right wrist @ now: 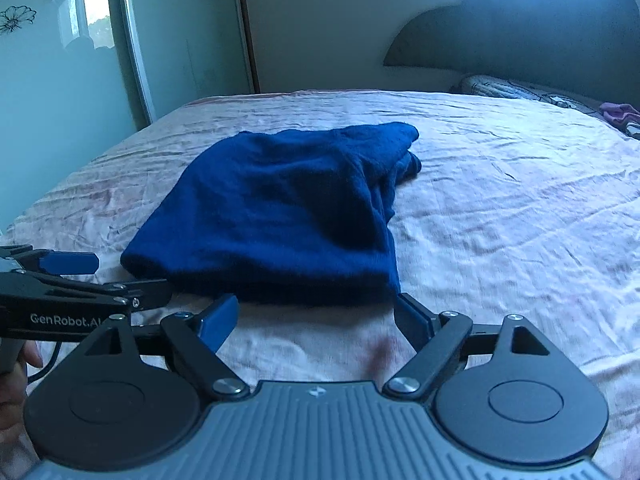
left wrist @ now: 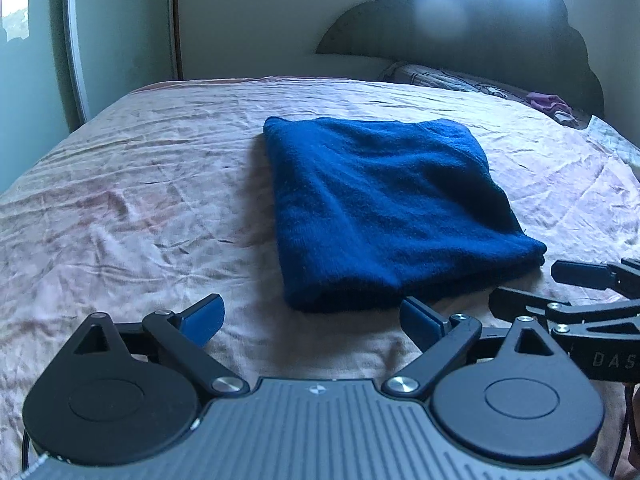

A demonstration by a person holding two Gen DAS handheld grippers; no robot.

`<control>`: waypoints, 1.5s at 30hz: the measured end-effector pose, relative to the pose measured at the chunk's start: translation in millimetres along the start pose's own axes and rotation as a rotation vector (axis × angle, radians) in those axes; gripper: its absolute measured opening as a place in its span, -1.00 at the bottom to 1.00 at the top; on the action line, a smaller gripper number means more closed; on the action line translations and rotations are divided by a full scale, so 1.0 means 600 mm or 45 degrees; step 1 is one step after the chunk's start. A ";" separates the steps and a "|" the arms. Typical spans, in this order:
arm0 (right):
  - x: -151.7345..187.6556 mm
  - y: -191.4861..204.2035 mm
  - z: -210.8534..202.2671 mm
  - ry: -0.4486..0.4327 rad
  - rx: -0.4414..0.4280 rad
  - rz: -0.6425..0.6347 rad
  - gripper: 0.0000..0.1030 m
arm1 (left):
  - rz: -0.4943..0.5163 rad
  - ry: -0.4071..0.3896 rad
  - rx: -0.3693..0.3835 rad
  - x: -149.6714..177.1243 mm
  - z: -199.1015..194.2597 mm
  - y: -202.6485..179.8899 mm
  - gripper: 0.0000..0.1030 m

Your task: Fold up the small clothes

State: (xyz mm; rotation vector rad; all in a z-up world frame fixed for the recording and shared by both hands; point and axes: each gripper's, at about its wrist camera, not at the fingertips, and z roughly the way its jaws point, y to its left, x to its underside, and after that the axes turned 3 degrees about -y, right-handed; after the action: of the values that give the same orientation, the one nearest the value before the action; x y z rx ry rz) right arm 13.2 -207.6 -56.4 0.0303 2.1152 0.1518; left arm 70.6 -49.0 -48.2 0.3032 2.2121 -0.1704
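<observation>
One blue garment (left wrist: 384, 208) lay on the bed (left wrist: 132, 184), already folded into a compact, roughly rectangular stack, with a rounded fold along its near edge and doubled layers visible at its right side in the right wrist view. It sat near the middle of the pink sheet, just beyond both claws. By appearance the folding of this piece was largely complete; the far right corner remained somewhat bunched and uneven, so a final squaring may have been outstanding, though that is a judgement only. No second garment awaiting folding was visible beside it. The left claw (left wrist: 312, 320) stood with its jaws wide apart and nothing between them, its right pad close to the near edge of the garment without clearly pressing on it. The right claw (right wrist: 316, 320) was likewise spread wide and empty, its right pad at the near right corner of the stack; whether it touched the cloth could not be established. The two claws sat side by side at the near edge of the bed, each appearing in the margin of the other's view. Further off, a pillow (left wrist: 448, 76) rested against the dark headboard (left wrist: 480, 28) at the far right, with a small purple item (left wrist: 548, 102) next to it, well apart from the work. A mirrored wardrobe door (right wrist: 60, 60) stood to the left. Nothing obstructed access to the garment.
</observation>
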 end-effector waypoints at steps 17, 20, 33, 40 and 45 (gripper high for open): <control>0.010 0.021 -0.027 0.026 -0.014 -0.019 0.77 | 0.011 0.008 -0.041 0.022 -0.012 0.002 0.88; 0.008 0.022 -0.034 0.016 -0.033 -0.013 0.77 | 0.017 0.008 -0.045 0.023 -0.013 0.000 0.89; 0.015 0.024 -0.039 0.019 0.022 -0.038 0.77 | 0.030 -0.028 -0.083 0.033 -0.023 -0.004 0.92; 0.023 0.022 -0.034 0.034 0.060 -0.030 0.77 | -0.002 -0.030 -0.095 0.039 -0.019 0.002 0.99; 0.026 0.020 -0.030 0.038 0.069 -0.016 0.77 | -0.020 -0.028 -0.096 0.043 -0.016 0.004 1.00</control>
State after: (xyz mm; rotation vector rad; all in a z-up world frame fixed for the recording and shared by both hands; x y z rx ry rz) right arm -11.0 -196.0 -59.1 0.0475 2.1486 0.0877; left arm 48.6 -40.4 -62.8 0.2413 2.1939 -0.0983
